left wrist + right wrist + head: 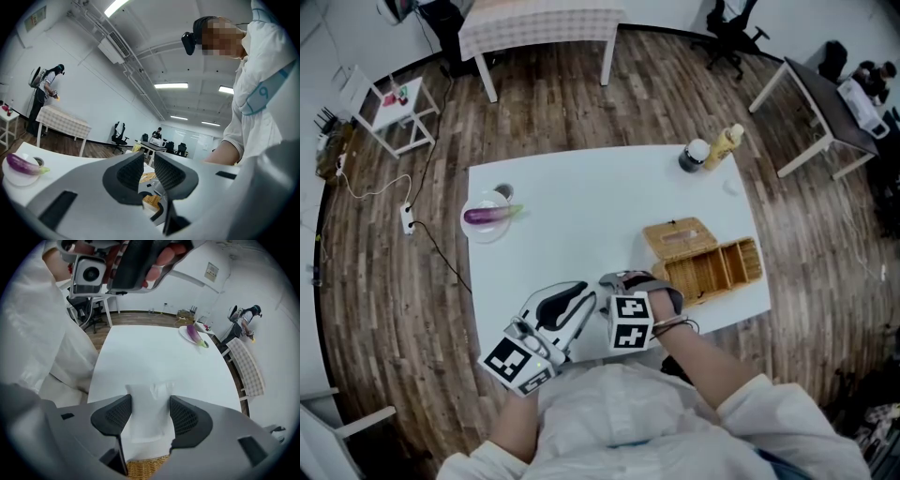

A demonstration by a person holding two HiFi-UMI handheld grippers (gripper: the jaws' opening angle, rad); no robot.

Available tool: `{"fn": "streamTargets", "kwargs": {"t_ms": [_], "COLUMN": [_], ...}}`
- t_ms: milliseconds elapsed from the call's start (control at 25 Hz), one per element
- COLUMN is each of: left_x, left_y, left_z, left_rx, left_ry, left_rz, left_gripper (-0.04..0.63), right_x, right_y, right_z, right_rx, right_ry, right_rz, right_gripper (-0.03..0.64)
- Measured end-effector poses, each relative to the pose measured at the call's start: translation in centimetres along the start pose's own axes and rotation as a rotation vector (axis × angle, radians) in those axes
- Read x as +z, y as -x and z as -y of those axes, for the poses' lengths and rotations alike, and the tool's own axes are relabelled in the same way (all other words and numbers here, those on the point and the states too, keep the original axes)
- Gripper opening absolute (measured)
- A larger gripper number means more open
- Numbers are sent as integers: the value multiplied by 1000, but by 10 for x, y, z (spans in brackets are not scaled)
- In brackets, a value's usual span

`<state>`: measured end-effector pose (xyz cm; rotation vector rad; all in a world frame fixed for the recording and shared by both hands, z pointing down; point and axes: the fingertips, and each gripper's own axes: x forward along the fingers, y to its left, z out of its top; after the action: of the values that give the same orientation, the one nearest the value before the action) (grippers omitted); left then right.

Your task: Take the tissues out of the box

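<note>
My right gripper (150, 401) jaws grip white tissues (146, 425), wicker box (143, 469) cut off below. Left gripper (149, 161) jaws narrowly apart, empty; wall sign (212, 272) unreadable.

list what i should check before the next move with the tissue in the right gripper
1. Grip: the tissue fills the gap between the jaws of the right gripper, with a pad against each side: ok.
2. The tissue is out of the wicker box; only the box's edge shows behind the jaws: ok.
3. Bare table lies ahead of the tissue: ok.
4. The left gripper is free, jaws slightly apart with nothing between them: ok.
5. More tissues left in the wicker box: cannot tell.
</note>
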<state>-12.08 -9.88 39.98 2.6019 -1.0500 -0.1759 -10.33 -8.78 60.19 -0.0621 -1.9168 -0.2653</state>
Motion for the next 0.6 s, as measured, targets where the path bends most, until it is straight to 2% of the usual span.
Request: {"fn": "streamTargets", "kwargs": {"t_ms": [600], "left_x": [-3], "left_y": [5], "left_z": [-13], "left_rx": [12], "left_ry": [2], "left_rz": [-14], "left_gripper": [60], "right_x": [-5], "right_y": [-21], "right_z": [-8], "right_rx": [21], "right_ry": [-29], "right_rz": [-20], "right_gripper": [275]}}
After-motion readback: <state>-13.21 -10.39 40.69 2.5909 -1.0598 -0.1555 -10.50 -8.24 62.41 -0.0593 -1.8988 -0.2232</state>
